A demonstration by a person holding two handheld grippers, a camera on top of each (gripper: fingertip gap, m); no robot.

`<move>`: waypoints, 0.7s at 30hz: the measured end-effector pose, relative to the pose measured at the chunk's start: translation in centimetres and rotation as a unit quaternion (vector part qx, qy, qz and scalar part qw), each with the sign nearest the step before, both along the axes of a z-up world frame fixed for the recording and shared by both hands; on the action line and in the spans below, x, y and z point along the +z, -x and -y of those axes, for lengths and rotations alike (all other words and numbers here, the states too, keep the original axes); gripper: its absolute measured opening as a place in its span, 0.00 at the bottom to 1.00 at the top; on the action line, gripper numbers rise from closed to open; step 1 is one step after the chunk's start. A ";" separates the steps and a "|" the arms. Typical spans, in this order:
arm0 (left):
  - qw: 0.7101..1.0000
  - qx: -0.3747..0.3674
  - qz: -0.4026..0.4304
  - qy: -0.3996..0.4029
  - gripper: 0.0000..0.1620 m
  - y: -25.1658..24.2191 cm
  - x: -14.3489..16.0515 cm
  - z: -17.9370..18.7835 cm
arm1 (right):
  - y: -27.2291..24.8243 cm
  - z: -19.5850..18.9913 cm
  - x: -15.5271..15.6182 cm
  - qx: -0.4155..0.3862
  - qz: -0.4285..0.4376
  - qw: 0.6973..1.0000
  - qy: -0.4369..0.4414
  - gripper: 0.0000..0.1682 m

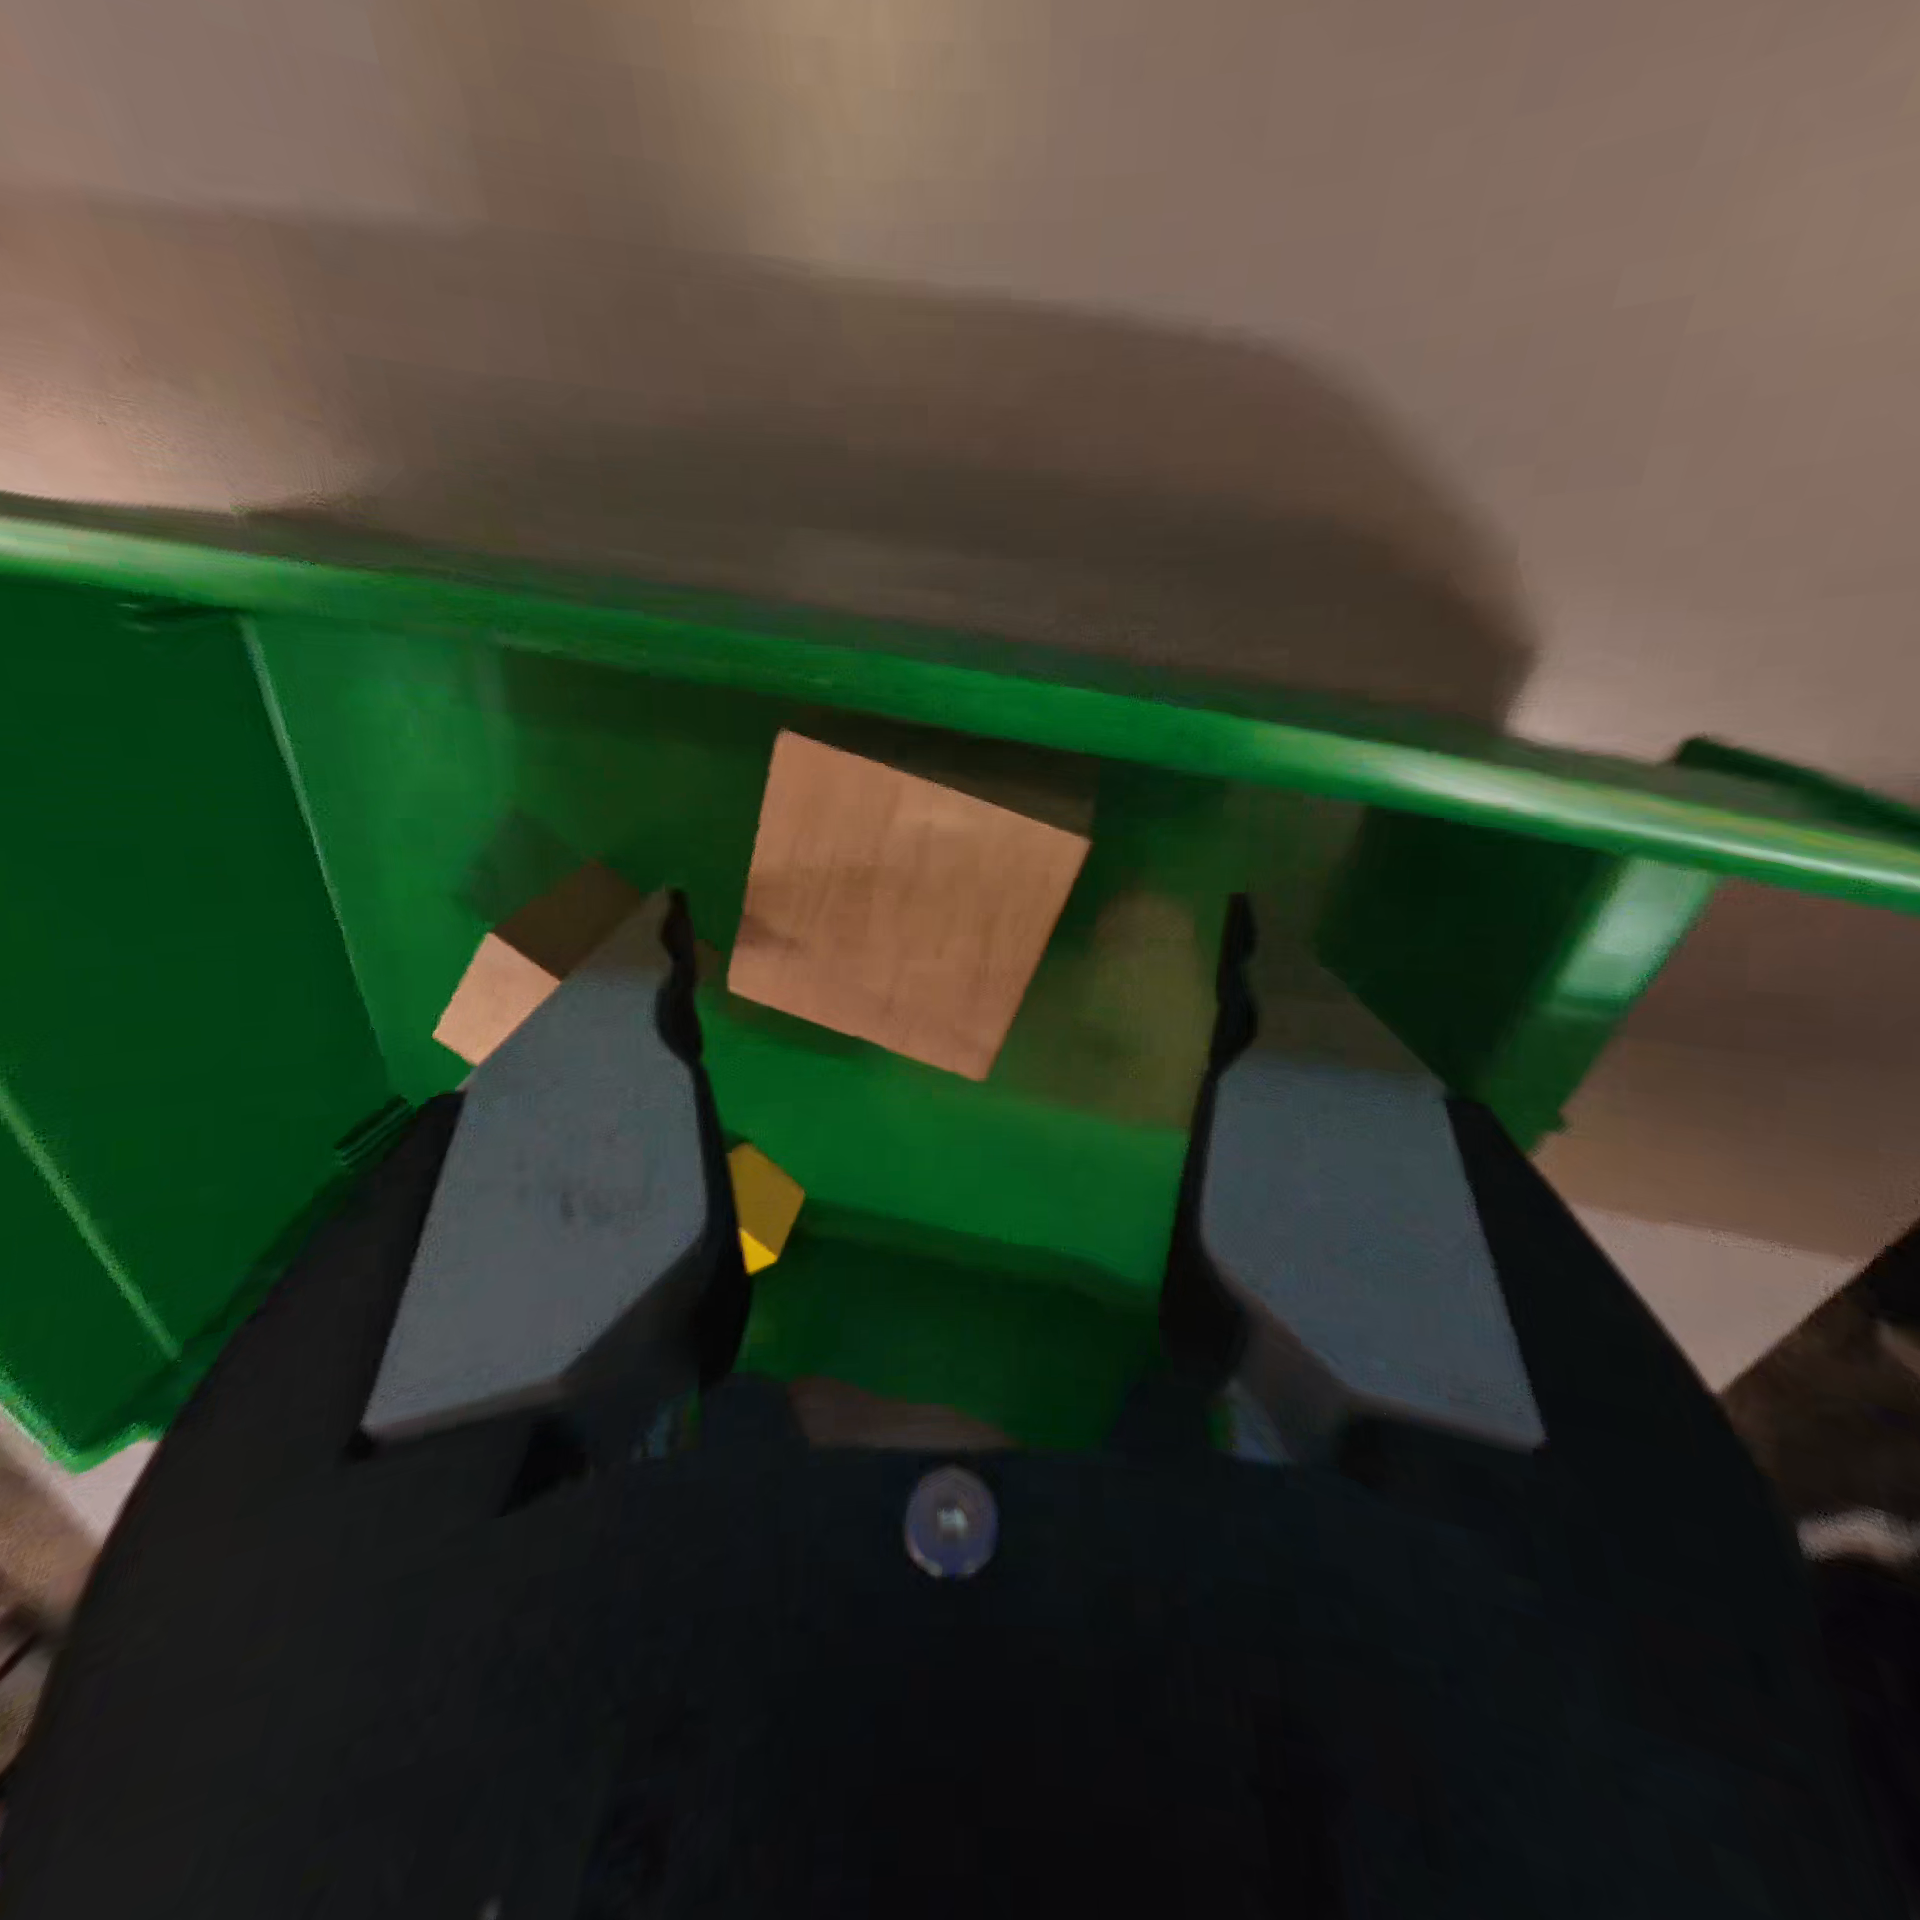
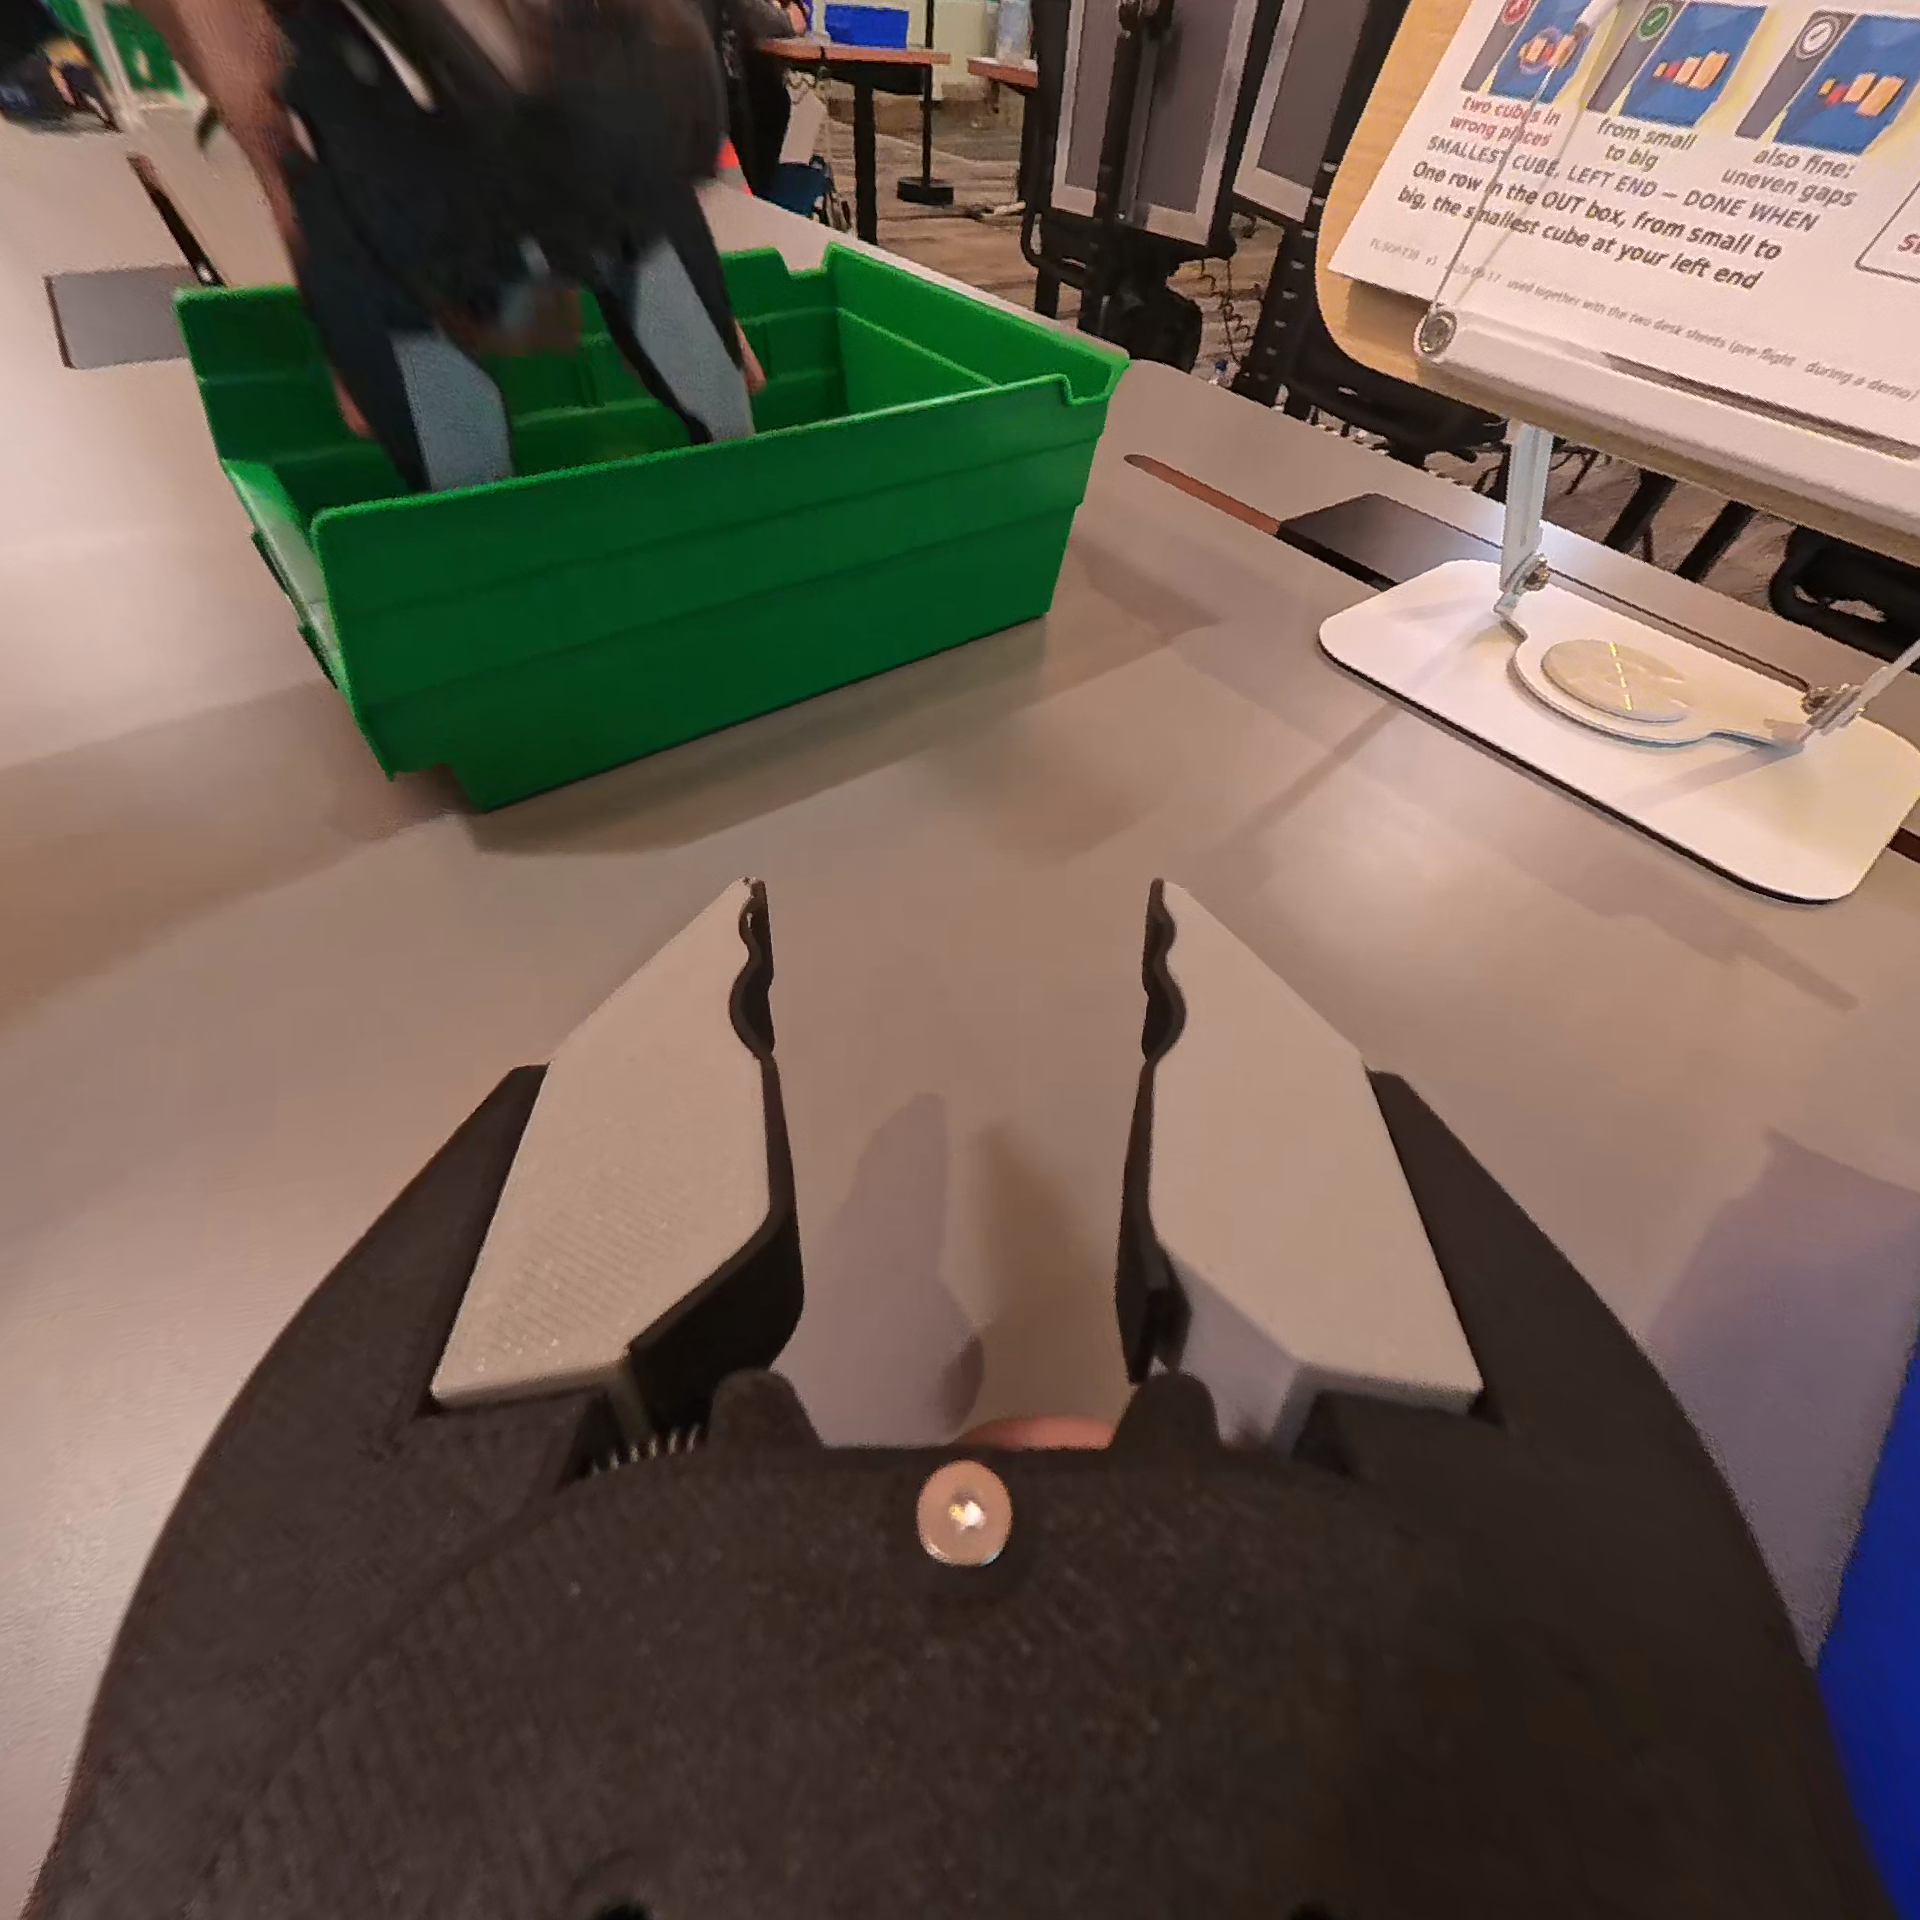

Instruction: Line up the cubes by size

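While the left hand-held gripper (image 1: 951,914) reaches down into the green bin (image 1: 187,935), its two grey fingers stand spread wide with nothing gripped between them. Just beyond the fingertips, a large wooden cube (image 1: 904,904) lies tilted against the bin's far wall. A smaller wooden cube (image 1: 520,977) sits to its left, partly hidden behind the left finger (image 1: 582,1143). A small yellow cube (image 1: 764,1205) shows nearer the camera, right beside the inner edge of that finger; the blur leaves it unclear whether they touch. All three cubes are inside the bin, on its stepped green floor.

Seen from the right wrist view, the right hand-held gripper (image 2: 956,904) hovers low over the grey bench (image 2: 935,779), released and empty, well apart from the green bin (image 2: 675,582), which stands on the bench ahead and to the left. The left hand-held gripper (image 2: 571,405) appears there as a blurred dark shape dipping into the bin. At the right, a white stand (image 2: 1621,707) carries a printed instruction sheet (image 2: 1662,208).
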State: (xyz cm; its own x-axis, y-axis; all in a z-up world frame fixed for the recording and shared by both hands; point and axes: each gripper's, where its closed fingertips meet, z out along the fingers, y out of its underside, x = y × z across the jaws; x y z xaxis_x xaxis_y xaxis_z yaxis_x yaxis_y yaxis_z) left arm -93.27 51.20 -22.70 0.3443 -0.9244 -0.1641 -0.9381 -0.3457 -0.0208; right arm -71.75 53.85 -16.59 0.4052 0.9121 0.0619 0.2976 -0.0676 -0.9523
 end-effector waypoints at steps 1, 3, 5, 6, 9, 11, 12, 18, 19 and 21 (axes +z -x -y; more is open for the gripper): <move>0.999 -0.009 -0.031 0.017 0.62 0.6 -1.0 0.2 | 0.1 0.2 0.1 0.004 -0.003 1.000 0.001 0.42; 0.997 -0.029 -0.059 0.027 0.65 1.0 -2.3 -0.2 | 0.3 0.6 0.3 0.012 -0.005 1.000 0.001 0.42; 0.999 -0.043 -0.025 0.004 0.44 0.3 -1.8 -1.5 | 0.3 0.8 0.5 0.016 -0.006 1.000 -0.004 0.42; 0.999 -0.041 -0.006 0.004 0.42 0.0 -1.8 -1.6 | 0.3 0.9 0.6 0.017 -0.007 1.000 -0.005 0.42; 0.999 -0.036 0.012 -0.002 0.41 0.3 -1.6 -1.6 | 0.3 1.1 0.9 0.020 -0.012 1.000 -0.004 0.42; 0.999 -0.036 0.022 -0.034 0.41 0.9 -1.2 -1.7 | 0.2 1.1 1.1 0.022 -0.017 1.000 -0.002 0.41; 0.998 -0.027 0.038 -0.053 0.41 1.1 -0.7 -1.8 | 0.2 1.2 1.1 0.024 -0.017 1.000 0.000 0.42; 0.906 0.059 0.299 -0.293 0.41 0.3 10.2 -3.6 | 0.5 2.2 1.5 0.067 -0.032 0.997 0.033 0.43; 0.869 0.056 0.362 -0.332 0.41 -0.6 13.1 -3.1 | 0.7 3.2 1.9 0.101 -0.045 0.992 0.057 0.43; 0.793 0.013 0.461 -0.399 0.41 -3.3 18.8 -0.8 | 1.0 5.9 3.6 0.183 -0.077 0.973 0.120 0.43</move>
State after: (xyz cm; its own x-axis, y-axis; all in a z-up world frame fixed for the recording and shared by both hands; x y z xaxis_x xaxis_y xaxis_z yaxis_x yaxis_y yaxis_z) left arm -90.01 52.01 -3.85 0.6744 -0.6443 -0.3607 -0.3902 0.1037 -0.9149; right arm -72.72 47.99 -13.01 0.0375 0.9779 -0.2057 0.1992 -0.2091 -0.9574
